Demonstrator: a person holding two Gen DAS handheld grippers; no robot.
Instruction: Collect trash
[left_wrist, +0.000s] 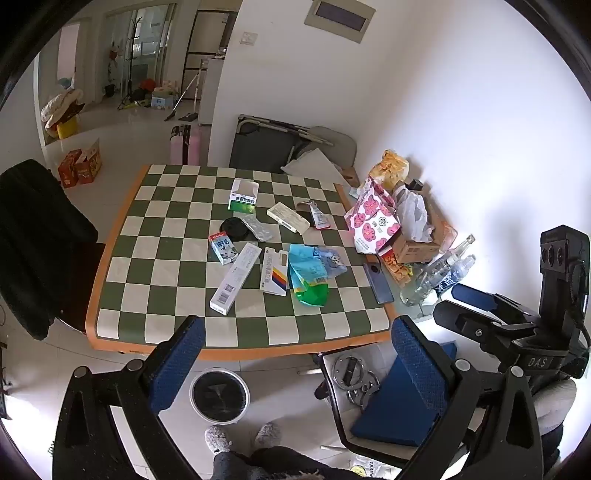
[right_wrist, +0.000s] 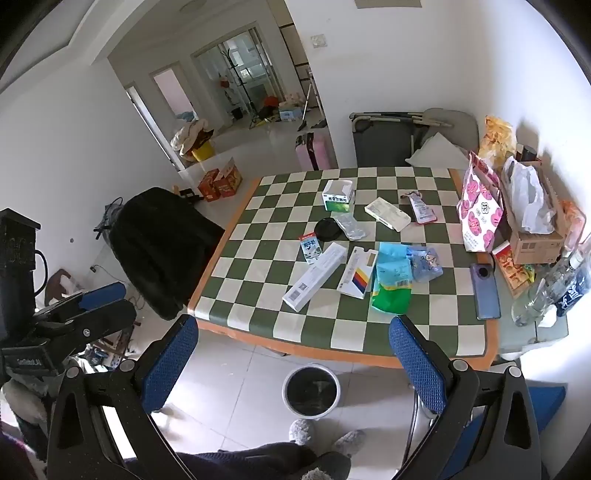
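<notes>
Empty boxes and wrappers (right_wrist: 391, 284) litter the checkered surface (right_wrist: 424, 332), the bin (right_wrist: 311, 391) on the floor below. Both hand-held grippers, left (left_wrist: 295, 362) and right (right_wrist: 295, 362), hang released; the phone (right_wrist: 485, 291) nearby risks being binned too.

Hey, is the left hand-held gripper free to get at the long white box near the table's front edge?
Probably yes: the left hand-held gripper is open and empty, and the long white box lies uncovered with nothing between them.
</notes>
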